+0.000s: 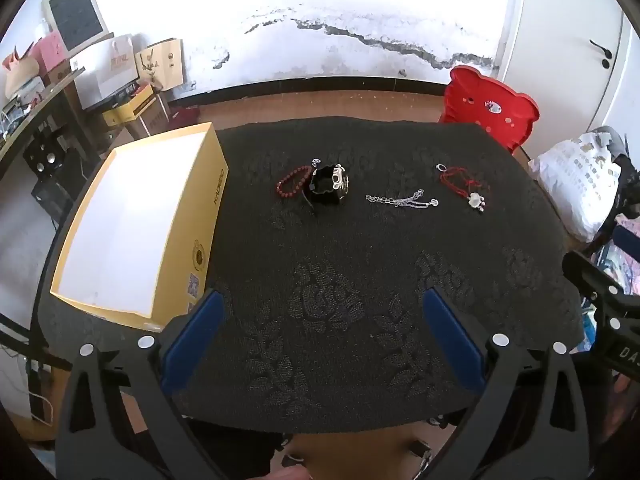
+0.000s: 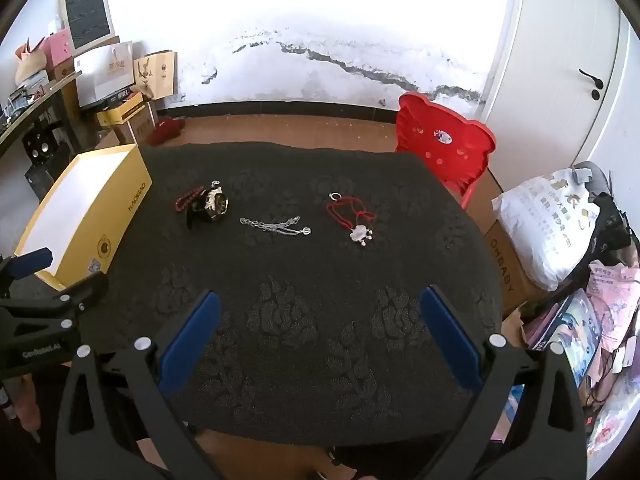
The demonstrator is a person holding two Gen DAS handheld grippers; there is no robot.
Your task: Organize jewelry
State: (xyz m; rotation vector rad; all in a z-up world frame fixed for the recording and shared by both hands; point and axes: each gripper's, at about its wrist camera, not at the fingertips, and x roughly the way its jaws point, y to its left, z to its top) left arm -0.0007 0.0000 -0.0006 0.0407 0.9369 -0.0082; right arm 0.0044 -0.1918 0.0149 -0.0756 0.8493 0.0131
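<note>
On the dark patterned cloth (image 1: 320, 280) lie a red bead bracelet (image 1: 292, 182), a black and silver watch (image 1: 331, 188), a silver chain (image 1: 400, 200) and a red cord necklace with a silver pendant (image 1: 464, 188). An open yellow box (image 1: 136, 232) with a white inside stands at the left. The same items show in the right wrist view: bracelet (image 2: 190, 197), watch (image 2: 212, 205), chain (image 2: 274, 227), necklace (image 2: 354, 216), box (image 2: 86, 216). My left gripper (image 1: 320, 300) is open and empty above the near cloth. My right gripper (image 2: 320, 304) is open and empty too.
A red bear-shaped chair (image 1: 492, 108) stands behind the table at the right. A white bag (image 2: 548, 220) and a cardboard box (image 2: 504, 264) sit to the right. Shelves with boxes (image 1: 80, 80) stand at the far left. A white door (image 2: 560, 60) is at the right.
</note>
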